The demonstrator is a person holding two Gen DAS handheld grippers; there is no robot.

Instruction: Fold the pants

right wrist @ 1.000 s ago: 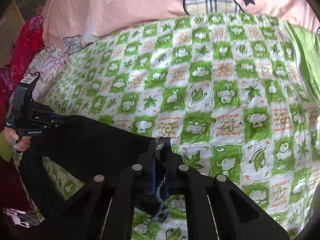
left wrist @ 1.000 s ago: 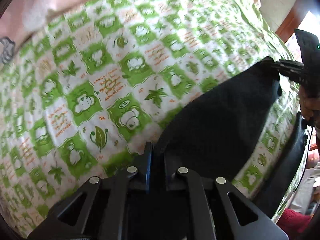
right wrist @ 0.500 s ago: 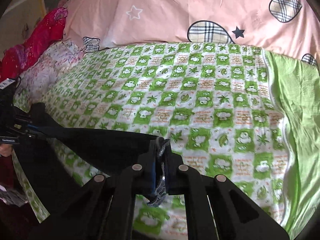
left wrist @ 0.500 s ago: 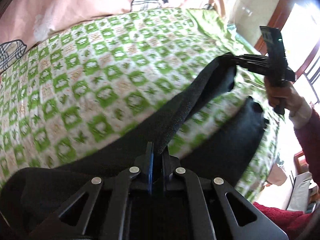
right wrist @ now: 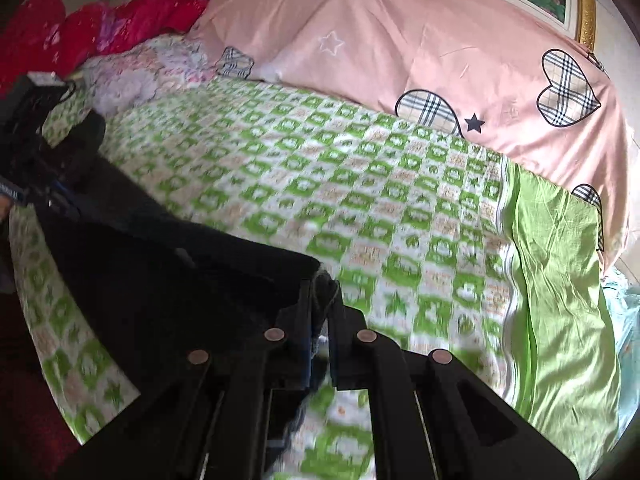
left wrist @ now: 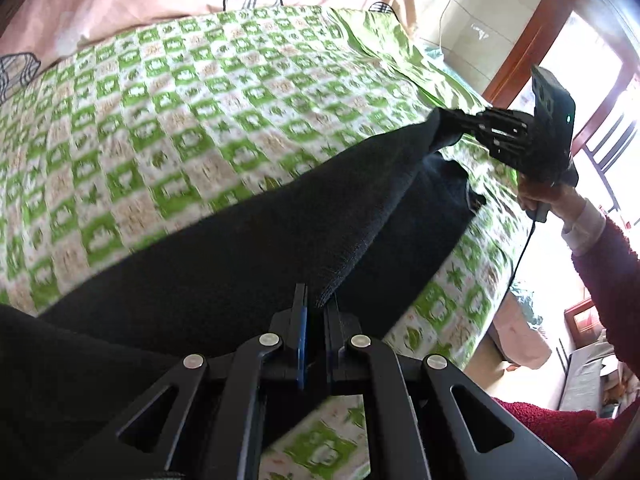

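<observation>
Black pants (left wrist: 248, 248) stretched over the bed (left wrist: 168, 120) — each hand-held gripper (left wrist: 316, 312) (right wrist: 322, 304) clamps an edge, readying a fold.

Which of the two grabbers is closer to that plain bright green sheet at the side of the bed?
Right. The right gripper holds the black pants up beside the plain green sheet; the left gripper grips the pants' other end, farther away, over the checked blanket.

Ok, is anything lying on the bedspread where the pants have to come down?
Nothing visible. Both tools, left and right, are shut on the black pants, and the green checked bedspread beyond them shows only bare fabric.
</observation>
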